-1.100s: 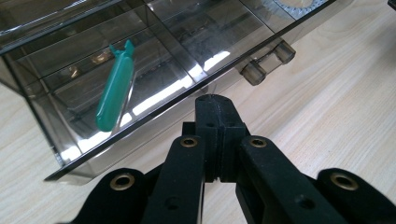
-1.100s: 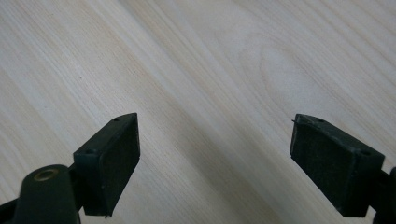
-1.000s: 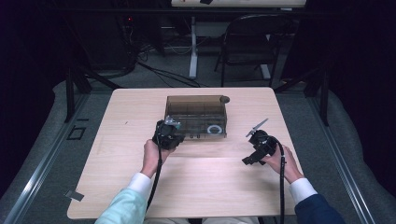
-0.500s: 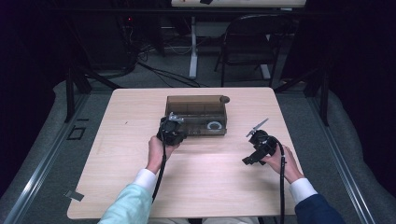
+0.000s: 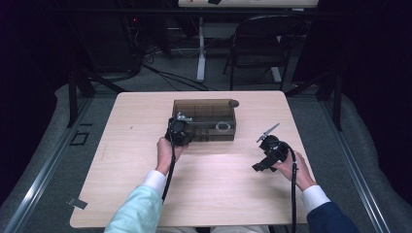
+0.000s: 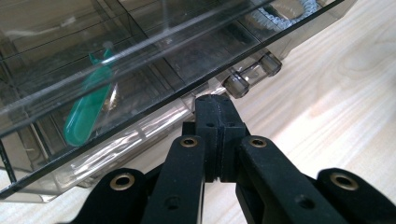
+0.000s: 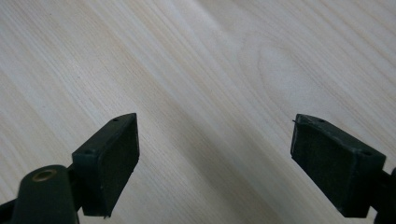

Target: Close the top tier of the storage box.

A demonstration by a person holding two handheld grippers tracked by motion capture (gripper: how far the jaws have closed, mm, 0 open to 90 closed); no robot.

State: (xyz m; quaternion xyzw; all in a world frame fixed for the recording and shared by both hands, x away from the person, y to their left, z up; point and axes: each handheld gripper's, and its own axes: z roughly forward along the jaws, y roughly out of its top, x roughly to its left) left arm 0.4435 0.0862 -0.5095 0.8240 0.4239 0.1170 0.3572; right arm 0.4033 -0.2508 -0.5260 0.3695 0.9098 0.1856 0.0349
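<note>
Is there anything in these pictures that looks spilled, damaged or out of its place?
Nothing stands out. The smoky plastic box sits flat on the table, with a green item lying inside it. No spill or breakage shows.

1. The left gripper [image 5: 179,132] is black, with a small silver-grey metal piece on top.
2. Its two black jaws carry brass-coloured rivets at the pivots and small screw holes along the links.
3. The right gripper [image 5: 270,151] is black, topped by a thin grey plate; its flat rectangular pads [image 7: 112,161] are matt.
4. A black cable trails from each gripper.
5. The left sleeve [image 5: 138,211] is pale mint with a white cuff; the right sleeve [image 5: 335,218] is navy, also white-cuffed.
</note>
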